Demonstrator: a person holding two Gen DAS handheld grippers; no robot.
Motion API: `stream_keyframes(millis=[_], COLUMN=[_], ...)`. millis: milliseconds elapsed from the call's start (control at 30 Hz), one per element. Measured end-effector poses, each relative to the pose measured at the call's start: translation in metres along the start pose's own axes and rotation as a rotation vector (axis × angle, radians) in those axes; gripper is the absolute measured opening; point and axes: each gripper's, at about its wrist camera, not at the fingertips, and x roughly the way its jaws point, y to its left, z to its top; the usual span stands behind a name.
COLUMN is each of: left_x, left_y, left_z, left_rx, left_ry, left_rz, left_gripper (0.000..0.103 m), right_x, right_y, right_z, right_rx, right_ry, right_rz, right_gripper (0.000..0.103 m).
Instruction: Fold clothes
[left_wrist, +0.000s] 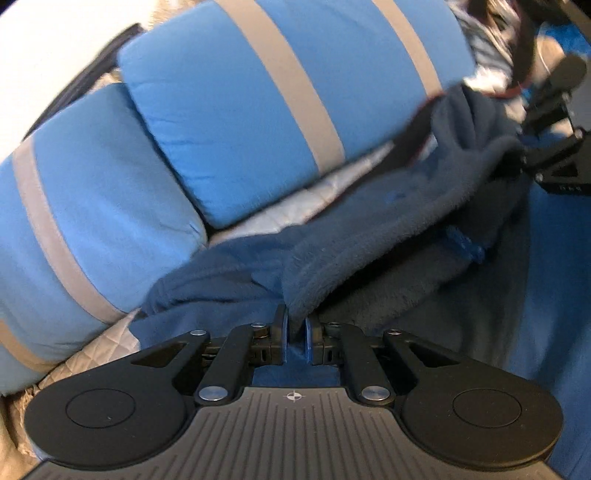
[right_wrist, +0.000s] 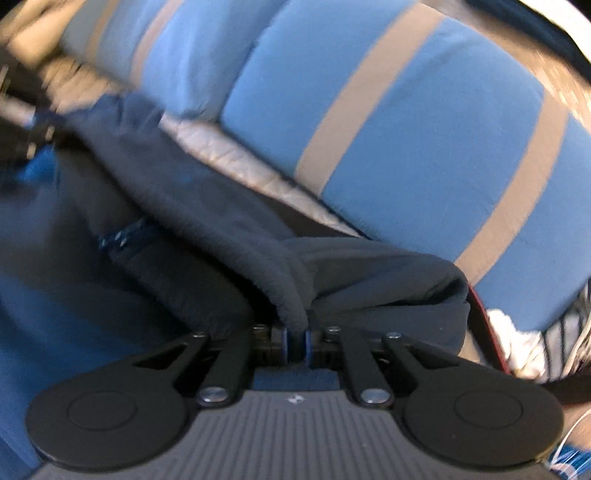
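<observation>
A dark navy fleece garment is stretched between my two grippers over a blue surface. In the left wrist view my left gripper is shut on a bunched edge of the fleece. My right gripper shows at the far right of that view, holding the other end. In the right wrist view my right gripper is shut on a rolled fold of the same fleece garment. The other gripper's black frame is blurred at the left edge there. A bright blue tag or cord lies inside the garment.
Two blue pillows with grey stripes lie just beyond the garment on a quilted white cover. A heap of other clothes sits at the far right of the left wrist view, and white laundry at the right of the right wrist view.
</observation>
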Motion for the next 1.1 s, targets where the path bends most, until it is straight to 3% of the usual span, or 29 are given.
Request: stream_keyframes(millis=[200, 333, 400, 500, 533, 600, 633, 700, 867, 933, 967, 1000, 1033, 1067, 1100], left_x=[0.001, -0.005, -0.003, 0.001, -0.003, -0.018, -0.028, -0.051, -0.080, -0.065, -0.054, -0.043, -0.031, -0.019, -0.008], left_y=[-0.011, -0.016, -0.015, -0.012, -0.012, -0.008, -0.005, 0.007, 0.046, 0.058, 0.059, 0.054, 0.049, 0.044, 0.039], left_z=[-0.007, -0.006, -0.007, -0.006, -0.005, -0.002, -0.001, 0.000, 0.019, 0.035, 0.041, 0.045, 0.049, 0.053, 0.053], left_rx=[0.018, 0.052, 0.040, 0.008, 0.006, 0.003, 0.000, -0.033, -0.223, -0.285, -0.298, -0.296, -0.293, -0.291, -0.285], left_ry=[0.026, 0.026, 0.030, 0.041, 0.047, 0.039, 0.028, -0.019, -0.162, -0.167, -0.154, -0.143, -0.131, -0.120, -0.103], left_rz=[-0.008, -0.015, -0.013, -0.009, -0.002, 0.019, 0.026, 0.007, -0.059, -0.069, -0.079, -0.096, -0.114, -0.131, -0.144], left_gripper=[0.009, 0.009, 0.009, 0.013, 0.020, 0.037, 0.049, 0.056, 0.056, 0.056, 0.052, 0.046, 0.034, 0.026, 0.021], right_x=[0.009, 0.008, 0.009, 0.008, 0.006, -0.001, -0.006, -0.023, -0.057, -0.058, -0.054, -0.047, -0.038, -0.029, -0.020], right_y=[0.025, 0.024, 0.022, 0.021, 0.022, 0.023, 0.022, 0.013, -0.021, -0.036, -0.042, -0.046, -0.047, -0.045, -0.041], right_z=[-0.011, -0.012, -0.012, -0.010, -0.009, -0.010, -0.011, -0.014, -0.009, 0.004, 0.012, 0.021, 0.028, 0.033, 0.036], right_rx=[-0.112, -0.108, -0.112, -0.128, -0.139, -0.170, -0.183, -0.181, -0.007, 0.132, 0.202, 0.267, 0.318, 0.347, 0.367], right_ry=[-0.005, -0.020, -0.024, -0.026, -0.031, -0.049, -0.063, -0.100, -0.153, -0.181, -0.189, -0.186, -0.180, -0.171, -0.165], right_rz=[-0.062, -0.059, -0.056, -0.065, -0.078, -0.130, -0.149, -0.116, 0.010, 0.061, 0.084, 0.103, 0.118, 0.127, 0.135], right_gripper=[0.010, 0.011, 0.026, 0.036, 0.040, 0.070, 0.076, 0.079, 0.082, 0.080, 0.073, 0.049, 0.035, 0.013, 0.007])
